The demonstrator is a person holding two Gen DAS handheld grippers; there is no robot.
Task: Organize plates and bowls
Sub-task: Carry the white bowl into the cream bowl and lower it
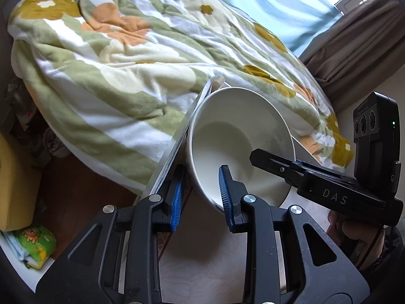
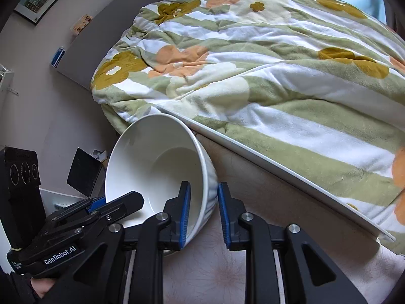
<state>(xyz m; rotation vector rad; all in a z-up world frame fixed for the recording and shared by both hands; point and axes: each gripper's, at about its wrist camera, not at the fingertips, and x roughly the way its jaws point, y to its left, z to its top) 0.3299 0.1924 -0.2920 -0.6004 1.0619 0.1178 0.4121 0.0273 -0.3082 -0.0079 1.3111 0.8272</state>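
A white bowl (image 1: 240,131) (image 2: 157,157) stands over the pale tabletop (image 1: 202,266) near its edge beside a bed. My left gripper (image 1: 201,197) is shut on the bowl's near wall, one blue pad inside and one outside. In the left wrist view my right gripper (image 1: 268,159) comes in from the right and clamps the opposite rim. In the right wrist view my right gripper (image 2: 203,210) pinches the ribbed wall between its pads, and my left gripper (image 2: 121,202) holds the bowl's left rim.
A bed under a green, white and orange flowered blanket (image 1: 114,63) (image 2: 253,76) lies just past the table's white edge (image 2: 278,172). A yellow box (image 1: 15,177) and a green printed packet (image 1: 33,240) sit low on the left. Curtains (image 1: 354,38) hang at the right.
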